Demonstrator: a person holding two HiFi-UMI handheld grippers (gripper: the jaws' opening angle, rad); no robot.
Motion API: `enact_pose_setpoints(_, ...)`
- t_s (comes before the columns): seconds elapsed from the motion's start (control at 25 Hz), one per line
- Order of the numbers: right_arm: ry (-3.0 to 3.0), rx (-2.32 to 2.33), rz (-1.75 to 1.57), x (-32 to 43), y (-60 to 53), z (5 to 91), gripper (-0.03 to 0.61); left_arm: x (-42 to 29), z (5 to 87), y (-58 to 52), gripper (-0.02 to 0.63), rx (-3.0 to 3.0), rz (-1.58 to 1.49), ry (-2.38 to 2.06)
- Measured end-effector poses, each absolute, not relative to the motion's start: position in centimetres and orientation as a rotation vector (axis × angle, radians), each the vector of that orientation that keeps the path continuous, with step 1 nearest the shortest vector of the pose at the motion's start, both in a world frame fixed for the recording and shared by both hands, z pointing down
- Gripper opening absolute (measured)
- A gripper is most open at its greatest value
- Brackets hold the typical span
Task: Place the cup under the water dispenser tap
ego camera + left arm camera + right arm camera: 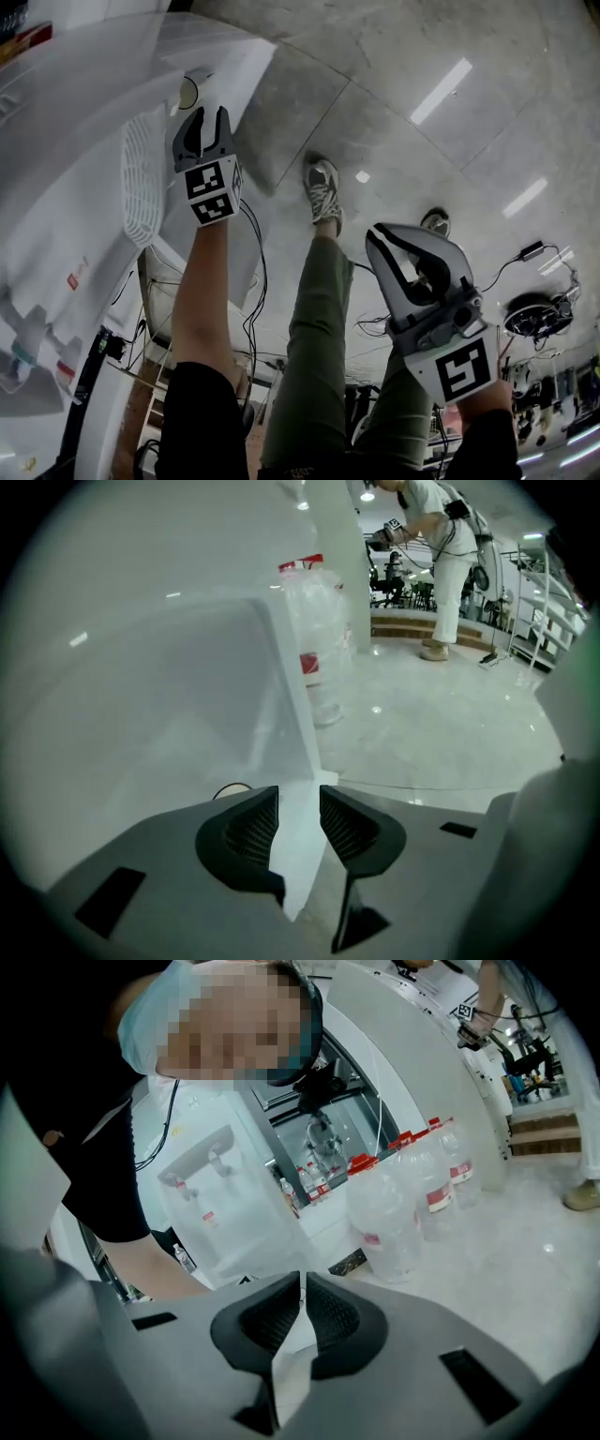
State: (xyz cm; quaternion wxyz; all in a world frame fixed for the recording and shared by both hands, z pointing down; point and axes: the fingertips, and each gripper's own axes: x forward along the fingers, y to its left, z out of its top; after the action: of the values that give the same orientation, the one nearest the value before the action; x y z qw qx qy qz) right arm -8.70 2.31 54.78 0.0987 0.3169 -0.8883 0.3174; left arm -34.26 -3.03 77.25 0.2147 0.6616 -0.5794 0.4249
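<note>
The white water dispenser (84, 159) fills the left of the head view, with a slatted white grille (141, 178) on it. My left gripper (208, 117) hangs just right of that grille, open, with nothing between its pads. A small round pale thing (187, 92) sits just beyond its tips; I cannot tell whether it is the cup. In the left gripper view the gripper (300, 803) points at a white edge of the dispenser (291, 714). My right gripper (389, 239) is low at the right over the floor, shut and empty. Its own view shows a dispenser with two taps (211, 1162) ahead.
My legs and shoes (323, 187) stand on the grey tiled floor between the grippers. Cables and equipment (539, 319) lie at the right. Several clear water bottles with red labels (394, 1213) stand on the floor by the dispenser; one bottle (314, 639) is beyond the left gripper. Another person (441, 555) stands far off.
</note>
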Motion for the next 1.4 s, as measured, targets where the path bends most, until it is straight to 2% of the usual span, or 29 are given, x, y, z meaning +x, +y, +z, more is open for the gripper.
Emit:
enact_pose_setpoints(0.36,-2.590,0.981,0.999,-10.3,1.6,59.5,0.046,-39.9,82.3,-4.3,0.180,1.662,1.298,-1.645)
enact_pose_setpoints(0.6,-2.542,1.009,1.047,-9.9,2.0,61.1,0.046,-41.0,84.3,-5.3,0.204,1.711,1.660,-1.510)
enact_pose_setpoints(0.8,-2.509,1.036,1.052,-8.7,1.9,62.1,0.046,-41.1,85.8,-5.6,0.204,1.665,1.797,-1.394)
enact_pose_setpoints(0.88,-2.496,1.065,1.062,-8.3,1.7,62.3,0.046,-41.1,86.3,-5.6,0.188,1.648,1.828,-1.368)
enact_pose_setpoints(0.96,-2.493,1.082,1.071,-8.1,1.7,62.3,0.046,-41.1,86.5,-5.4,0.108,1.634,1.850,-1.356)
enact_pose_setpoints(1.0,-2.491,1.085,1.076,-8.1,1.8,62.3,0.046,-41.1,86.5,-5.2,0.089,1.628,1.857,-1.352)
enact_pose_setpoints(1.4,-2.468,1.117,1.087,-6.8,2.8,61.4,0.046,-39.7,86.4,-4.1,0.057,1.599,1.827,-1.280)
